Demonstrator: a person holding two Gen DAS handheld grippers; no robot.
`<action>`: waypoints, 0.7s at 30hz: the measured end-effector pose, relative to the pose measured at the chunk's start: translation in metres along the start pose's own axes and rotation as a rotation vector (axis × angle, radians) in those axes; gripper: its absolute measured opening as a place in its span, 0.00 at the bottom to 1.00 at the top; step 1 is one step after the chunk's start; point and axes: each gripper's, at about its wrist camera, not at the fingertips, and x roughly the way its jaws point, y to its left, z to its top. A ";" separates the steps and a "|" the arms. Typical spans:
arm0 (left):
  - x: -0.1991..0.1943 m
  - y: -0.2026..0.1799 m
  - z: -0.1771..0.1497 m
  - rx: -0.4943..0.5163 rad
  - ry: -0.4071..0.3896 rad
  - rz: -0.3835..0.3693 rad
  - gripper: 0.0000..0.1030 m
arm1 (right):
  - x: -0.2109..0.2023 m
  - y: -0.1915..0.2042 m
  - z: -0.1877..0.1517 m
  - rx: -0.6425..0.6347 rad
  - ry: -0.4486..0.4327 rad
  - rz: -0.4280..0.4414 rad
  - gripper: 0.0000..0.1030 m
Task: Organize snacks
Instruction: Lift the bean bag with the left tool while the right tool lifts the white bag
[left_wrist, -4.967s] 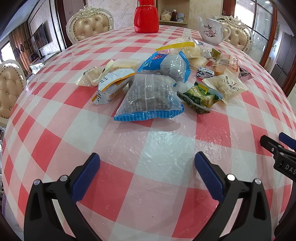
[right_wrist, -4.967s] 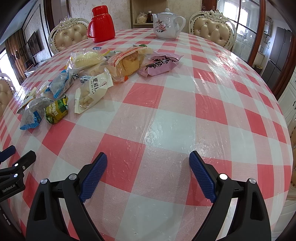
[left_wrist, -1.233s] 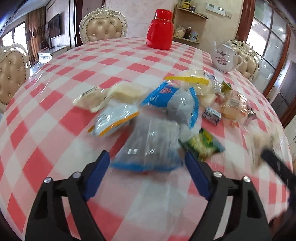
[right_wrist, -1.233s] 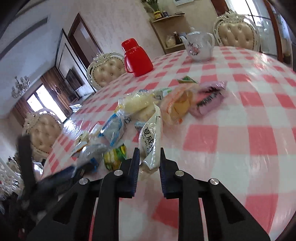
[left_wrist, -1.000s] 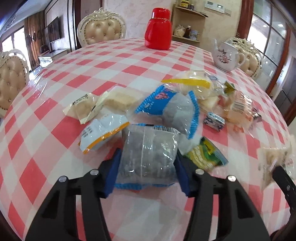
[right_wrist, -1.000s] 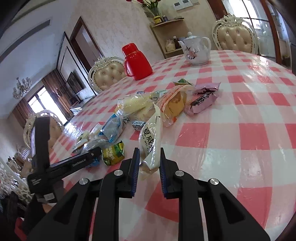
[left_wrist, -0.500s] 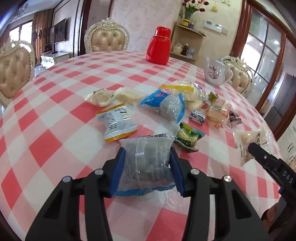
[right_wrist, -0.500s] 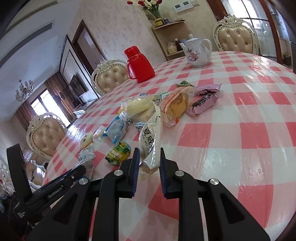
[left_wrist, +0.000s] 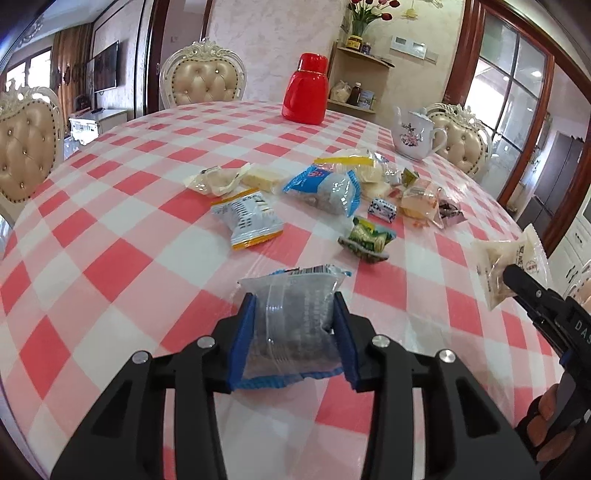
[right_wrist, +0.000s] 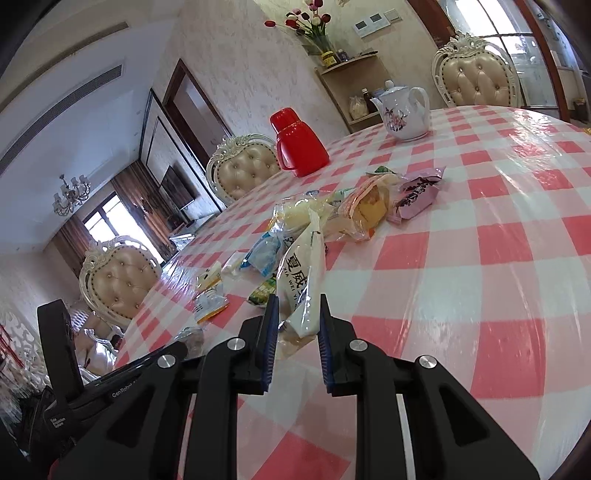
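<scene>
Left gripper (left_wrist: 295, 328) fingers are closing on a clear blue-edged packet (left_wrist: 293, 321), barcode facing outward. Right gripper (right_wrist: 295, 339) fingers are clenching a white packet (right_wrist: 301, 284) lettered "XIA WEI YI". Beyond both, remaining snacks (left_wrist: 321, 188) are lying on the checked bench (left_wrist: 110, 236).

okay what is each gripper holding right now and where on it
Left gripper: jaws closing on the sides of the clear blue-edged snack bag. Right gripper: clamped on the white snack packet near its lower end.
</scene>
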 end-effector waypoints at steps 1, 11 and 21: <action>-0.002 0.002 -0.001 0.000 0.003 0.003 0.40 | 0.000 0.001 -0.002 -0.003 0.007 0.002 0.20; 0.032 0.001 -0.001 0.050 0.187 0.019 0.81 | -0.007 0.012 -0.015 -0.011 0.029 -0.004 0.20; -0.006 0.005 -0.004 0.060 0.087 0.021 0.49 | -0.022 0.030 -0.035 -0.011 0.044 0.046 0.20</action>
